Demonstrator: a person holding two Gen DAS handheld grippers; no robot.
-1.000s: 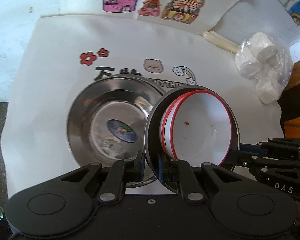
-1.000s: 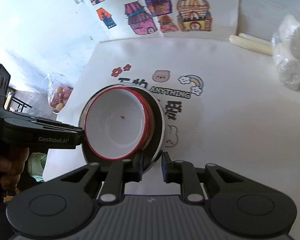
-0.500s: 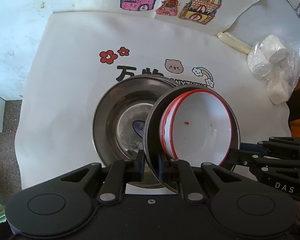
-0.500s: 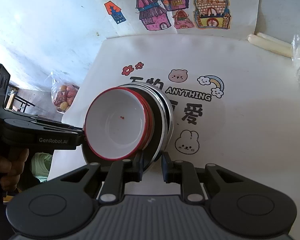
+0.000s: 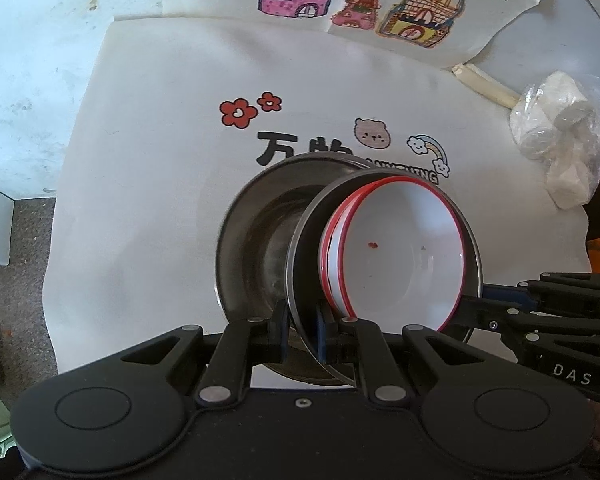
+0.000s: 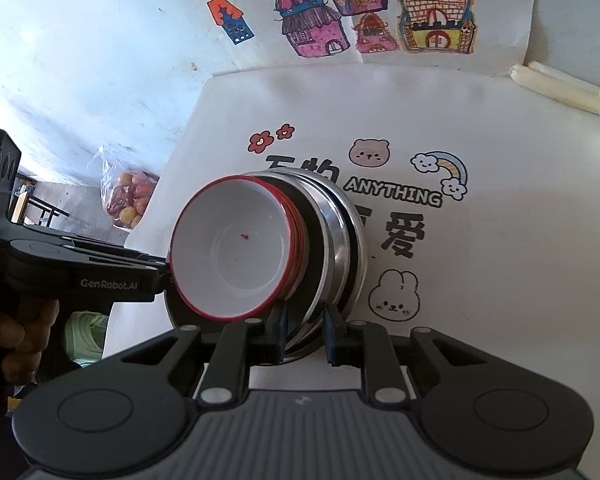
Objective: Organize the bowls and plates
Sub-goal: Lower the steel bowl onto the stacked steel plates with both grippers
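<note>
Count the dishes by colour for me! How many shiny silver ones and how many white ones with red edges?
Silver: 2, the lifted steel dish and the lower steel dish
White red-rimmed bowls: at least 2, nested; exact number unclear
Total: at least 4

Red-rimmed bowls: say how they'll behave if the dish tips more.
The red-rimmed bowls sit loose in the tilted steel dish, so they'd probably slide out. Glossy, likely slippery. The left gripper and right gripper pinch only the dish.

I hold a stack (image 5: 396, 256) of bowls in a plate between my two grippers, above a larger plate (image 5: 256, 240) on the mat (image 5: 160, 160).
</note>
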